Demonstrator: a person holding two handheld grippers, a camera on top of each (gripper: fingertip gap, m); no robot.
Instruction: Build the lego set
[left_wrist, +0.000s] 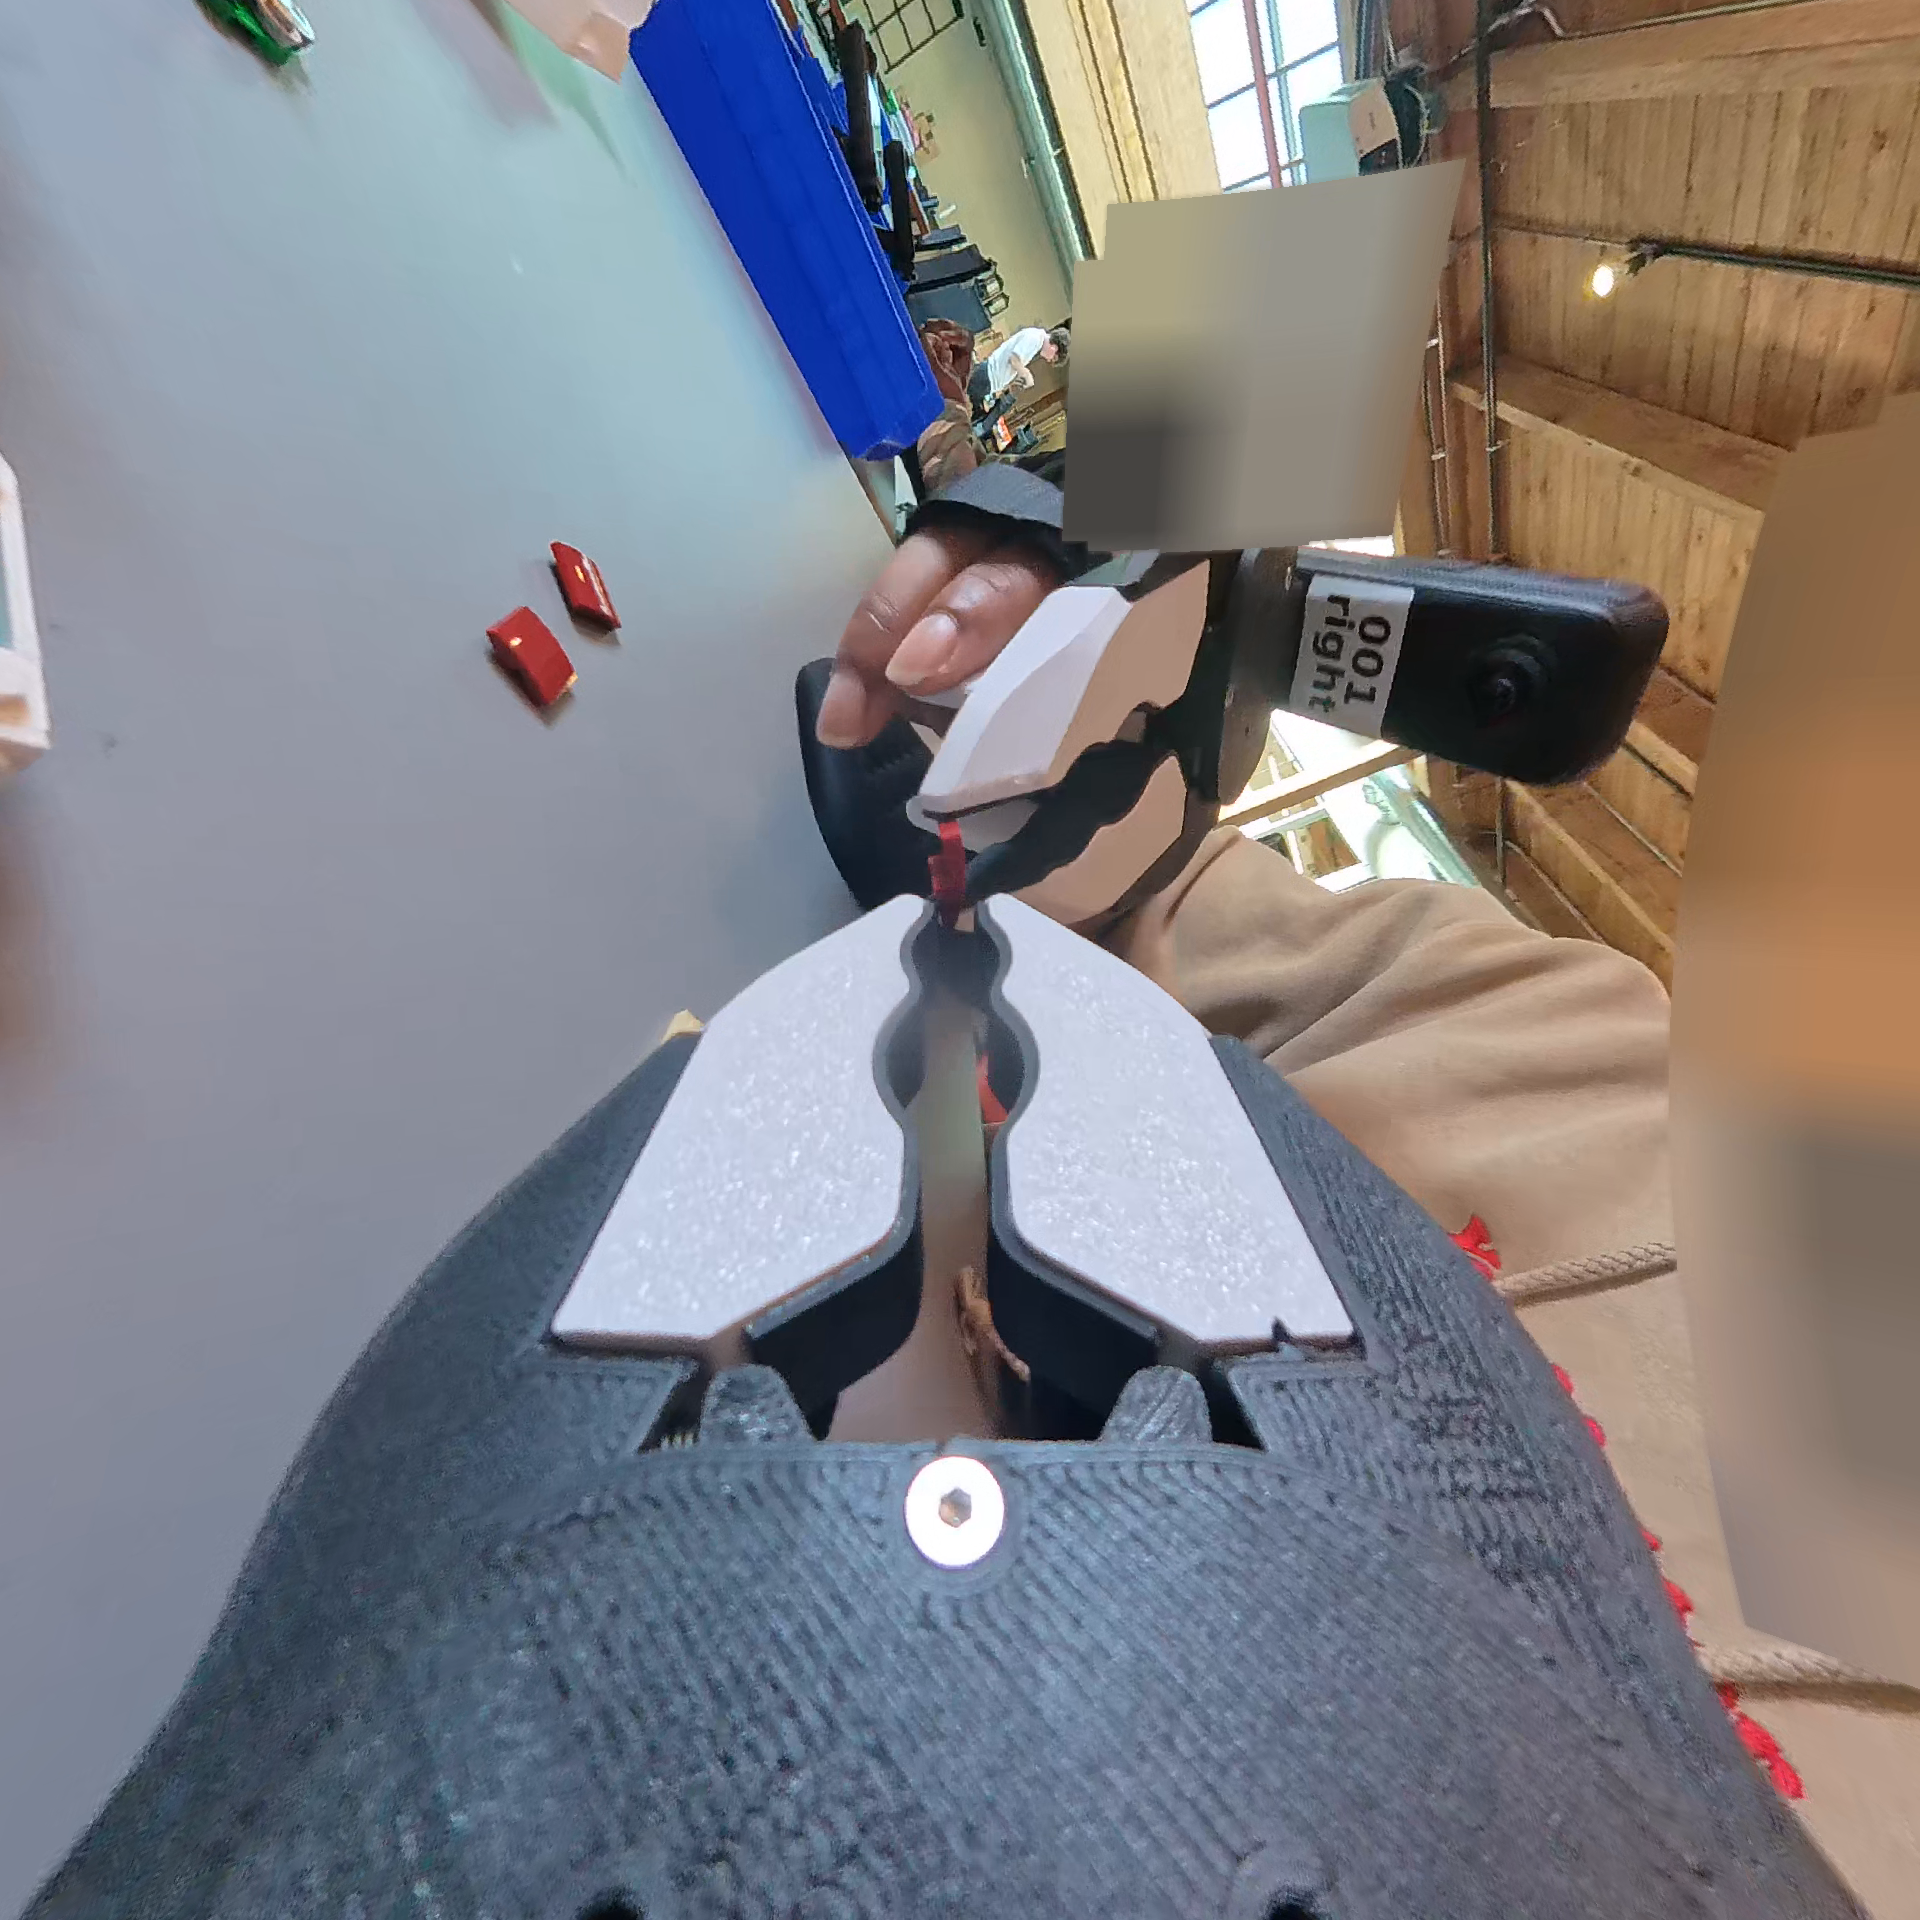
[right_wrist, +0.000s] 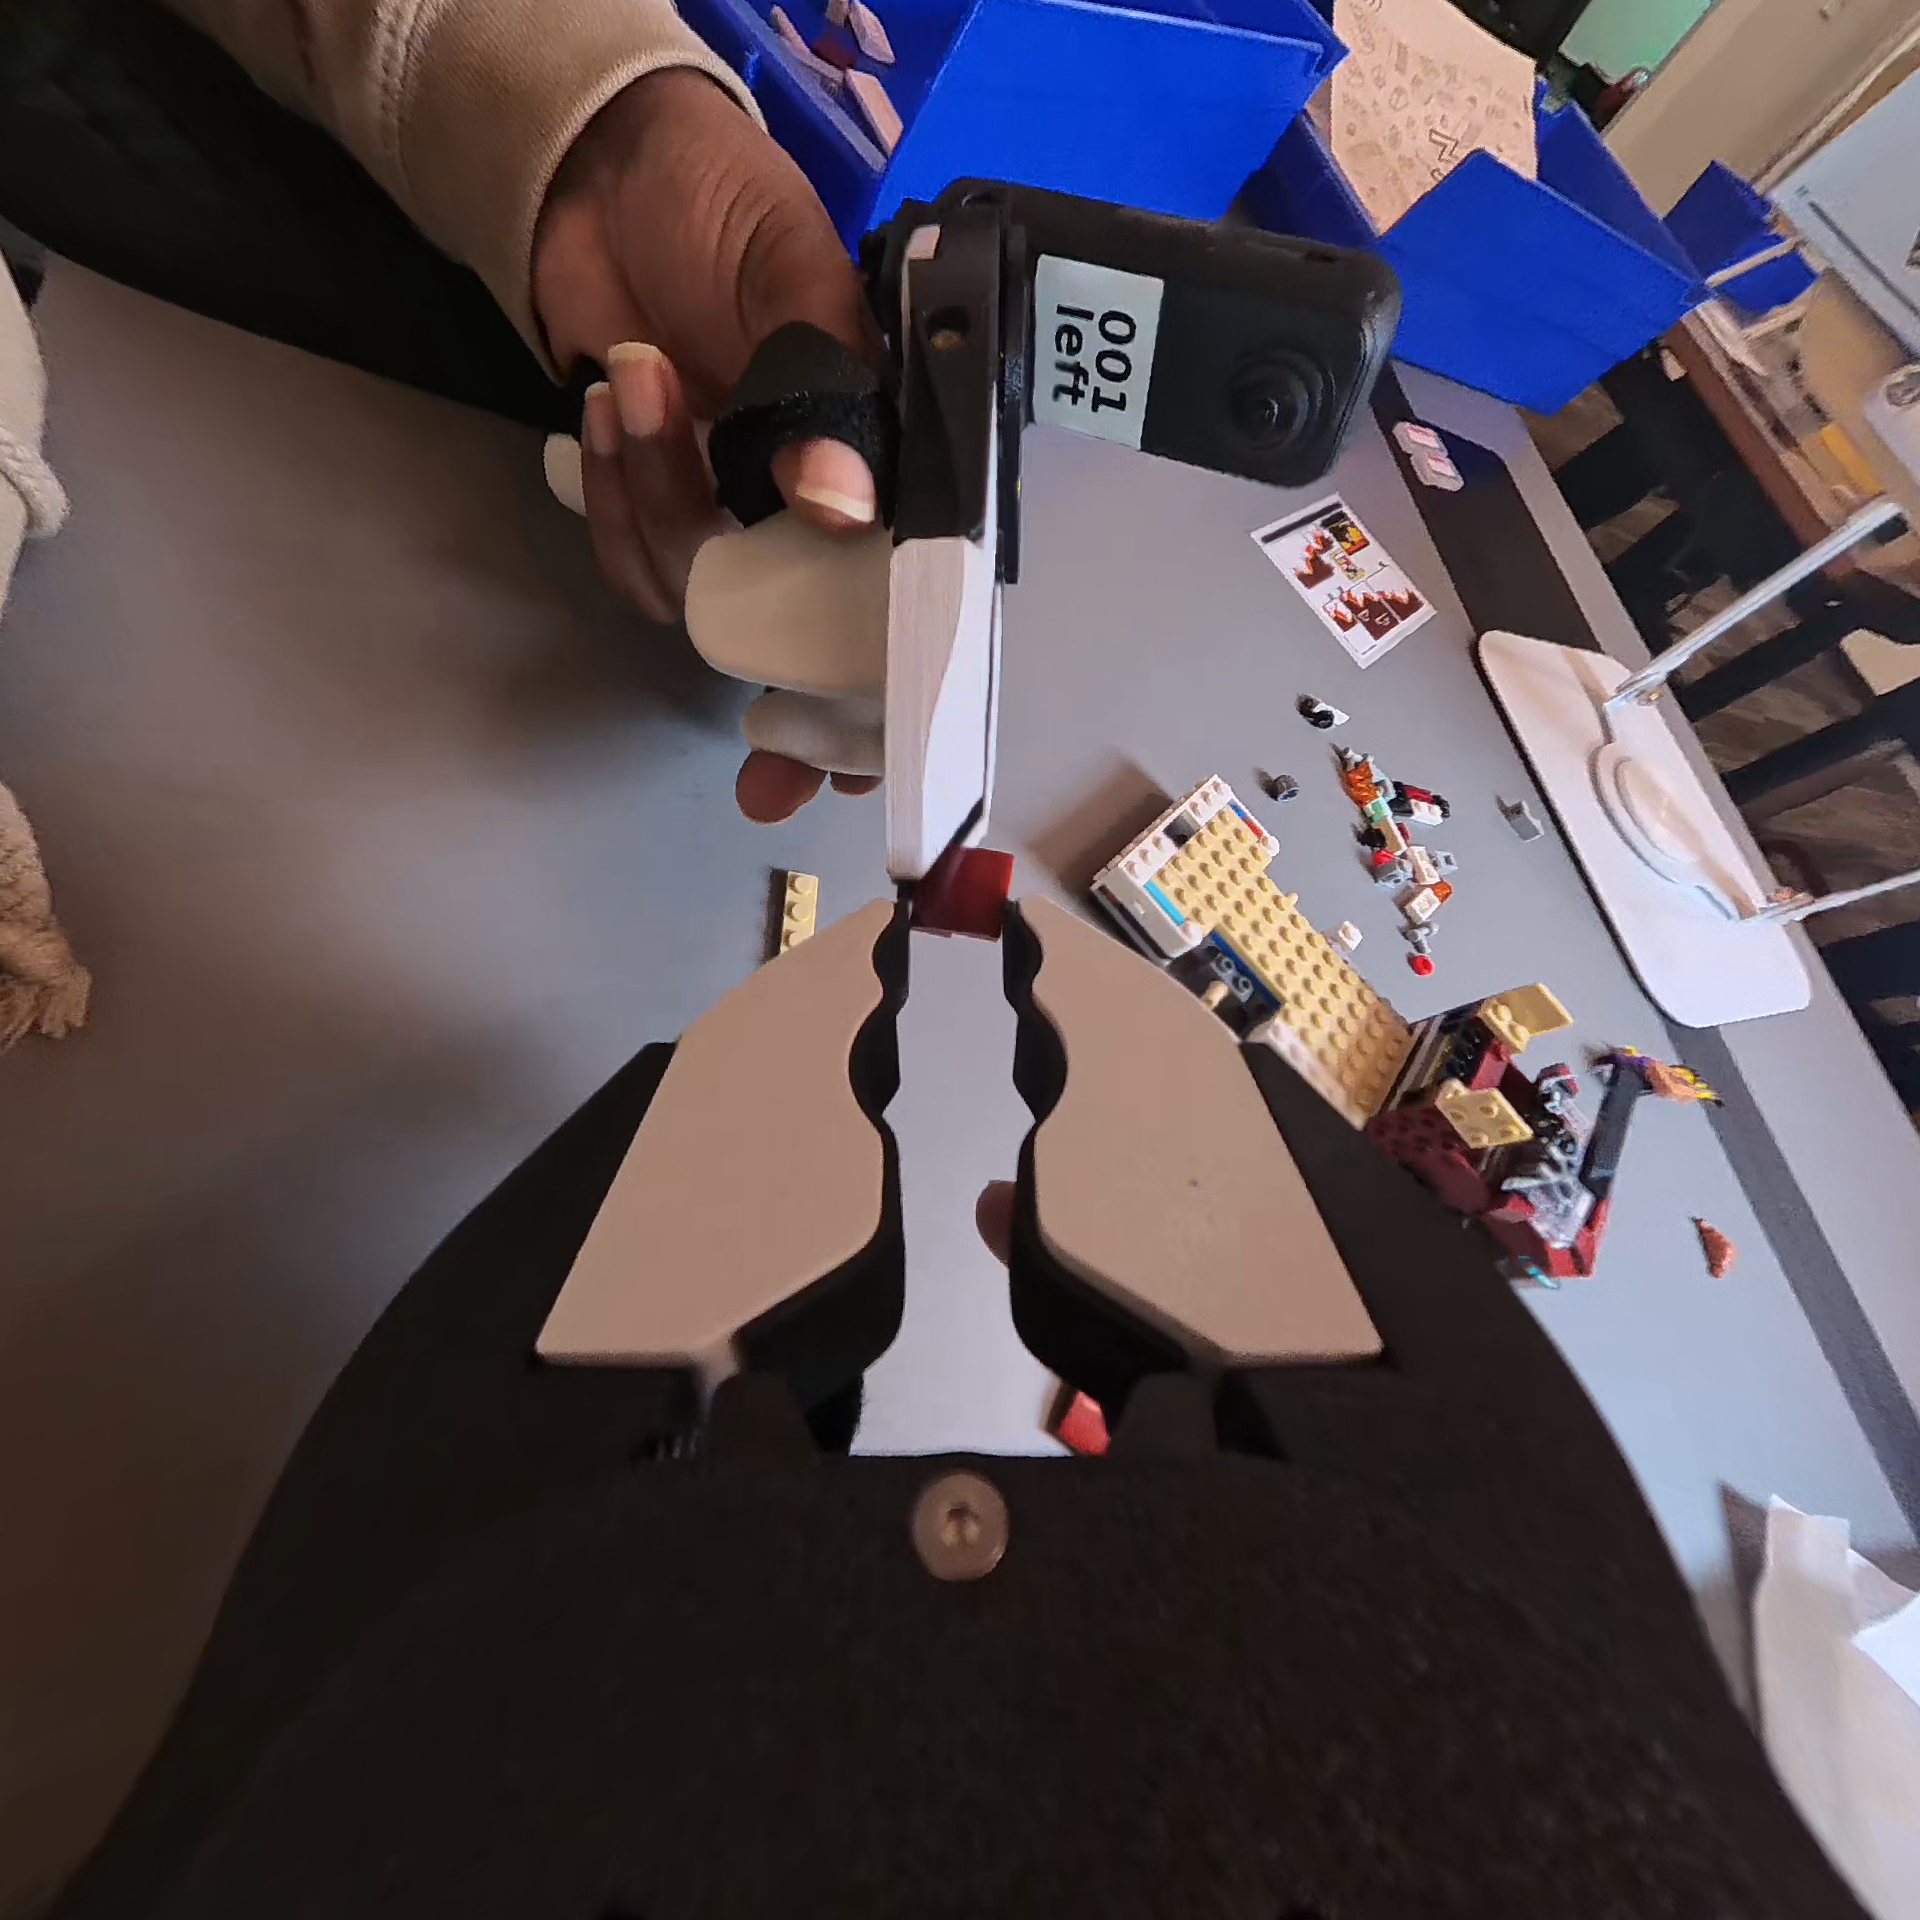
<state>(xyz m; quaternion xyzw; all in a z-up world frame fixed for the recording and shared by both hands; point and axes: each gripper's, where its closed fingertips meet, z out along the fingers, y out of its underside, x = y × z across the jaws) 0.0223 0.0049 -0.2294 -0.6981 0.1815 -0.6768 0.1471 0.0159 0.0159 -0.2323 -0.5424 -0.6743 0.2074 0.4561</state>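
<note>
Both jaws pinch one dark red brick (right_wrist: 961, 896): right gripper (right_wrist: 956, 920) across its width, left gripper (left_wrist: 951, 914) edge-on from above.

Both views are bright with soft daylight. In the left wrist view, windows (left_wrist: 1262, 94) at 1 o'clock and a small spotlight (left_wrist: 1603, 278) at 2 o'clock give the light. The grey worktop (left_wrist: 312, 364) smears at 9 to 11 o'clock, with strong wide-angle bending at every edge. In the right wrist view the worktop (right_wrist: 312, 675) shows a soft shadow at 9 o'clock, and its rim blurs there.
</note>
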